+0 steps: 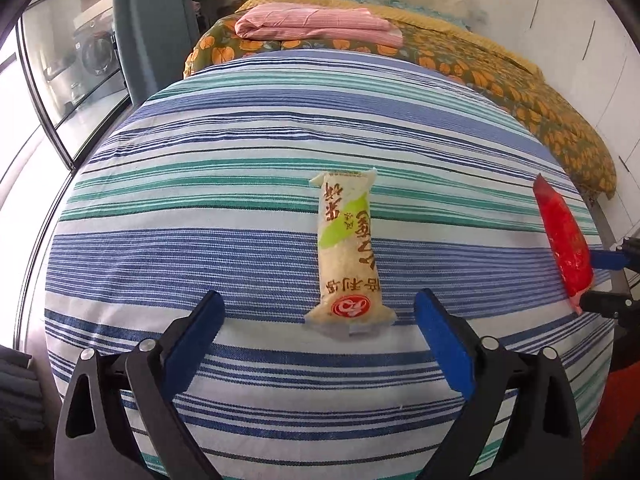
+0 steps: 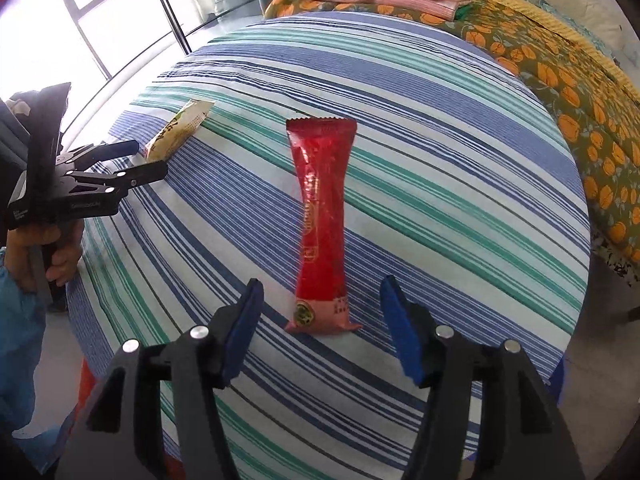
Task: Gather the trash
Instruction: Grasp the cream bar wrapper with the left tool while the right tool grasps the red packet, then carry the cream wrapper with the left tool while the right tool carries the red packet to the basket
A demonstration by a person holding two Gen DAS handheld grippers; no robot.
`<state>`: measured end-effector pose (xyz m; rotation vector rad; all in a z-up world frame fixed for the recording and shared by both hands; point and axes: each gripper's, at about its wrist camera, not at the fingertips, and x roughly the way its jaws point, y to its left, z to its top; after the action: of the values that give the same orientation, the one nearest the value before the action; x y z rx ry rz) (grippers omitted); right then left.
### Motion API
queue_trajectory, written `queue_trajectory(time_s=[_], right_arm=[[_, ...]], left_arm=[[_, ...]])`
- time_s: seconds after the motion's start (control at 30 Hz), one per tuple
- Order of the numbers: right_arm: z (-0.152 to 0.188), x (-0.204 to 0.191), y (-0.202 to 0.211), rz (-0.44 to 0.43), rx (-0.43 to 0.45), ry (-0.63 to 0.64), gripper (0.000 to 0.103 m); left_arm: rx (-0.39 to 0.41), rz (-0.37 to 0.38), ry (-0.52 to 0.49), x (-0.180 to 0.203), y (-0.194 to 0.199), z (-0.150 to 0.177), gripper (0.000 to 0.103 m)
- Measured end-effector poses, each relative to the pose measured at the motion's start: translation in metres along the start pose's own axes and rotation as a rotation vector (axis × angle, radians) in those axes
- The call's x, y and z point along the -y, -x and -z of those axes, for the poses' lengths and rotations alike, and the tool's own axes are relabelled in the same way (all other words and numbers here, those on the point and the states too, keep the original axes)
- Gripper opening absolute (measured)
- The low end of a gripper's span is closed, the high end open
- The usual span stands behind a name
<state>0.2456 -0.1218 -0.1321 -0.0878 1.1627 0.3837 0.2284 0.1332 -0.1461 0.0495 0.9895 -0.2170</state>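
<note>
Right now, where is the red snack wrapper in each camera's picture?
Left wrist view: the red wrapper lies at the far right edge, beside the right gripper.
Right wrist view: the red wrapper lies in the middle, lengthwise, its near end between the open blue fingers.
Shared landmark: the cream wrapper on the striped cloth, to the red one's left in both views.

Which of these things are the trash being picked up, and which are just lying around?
Trash to collect:
- cream wrapper
- red wrapper

Just lying about:
- pink folded cloth
- pumpkin-print quilt
- striped cloth under the wrappers
</note>
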Motion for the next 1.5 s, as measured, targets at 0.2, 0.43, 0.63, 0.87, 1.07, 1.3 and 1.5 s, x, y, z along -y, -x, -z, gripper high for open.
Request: queue_trajectory(time_s=[0.2, 0.43, 0.63, 0.87, 1.07, 1.3, 1.5], right_arm=[[-0.003, -0.009, -0.010, 0.068, -0.029, 0.028, 0.021], [0.016, -0.003, 0.021, -0.019, 0.038, -0.041, 0.021], [0.037, 0.012, 0.040, -0.097, 0.071, -0.114, 0.021], [0.094, 0.061, 0.073, -0.120, 0.128, -0.260, 0.021], [0.163, 0.137, 0.101, 0.027, 0.142, -0.394, 0.021], [0.226, 0.226, 0.086, 0.137, 0.075, -0.553, 0.021], [0.251, 0.285, 0.050, 0.123, 0.029, -0.624, 0.021]], left_arm=[[-0.027, -0.051, -0.043, 0.013, -0.003, -0.008, 0.056], [-0.007, -0.001, -0.009, 0.019, 0.008, -0.002, 0.024], [0.028, 0.090, -0.006, 0.055, 0.031, 0.012, 0.023], [0.042, 0.217, -0.107, 0.144, 0.053, 0.024, 0.023], [0.034, 0.363, -0.228, 0.244, 0.065, 0.028, 0.023], [-0.066, 0.485, -0.347, 0.372, 0.049, 0.043, 0.023], [-0.171, 0.459, -0.402, 0.458, -0.008, 0.058, 0.023]])
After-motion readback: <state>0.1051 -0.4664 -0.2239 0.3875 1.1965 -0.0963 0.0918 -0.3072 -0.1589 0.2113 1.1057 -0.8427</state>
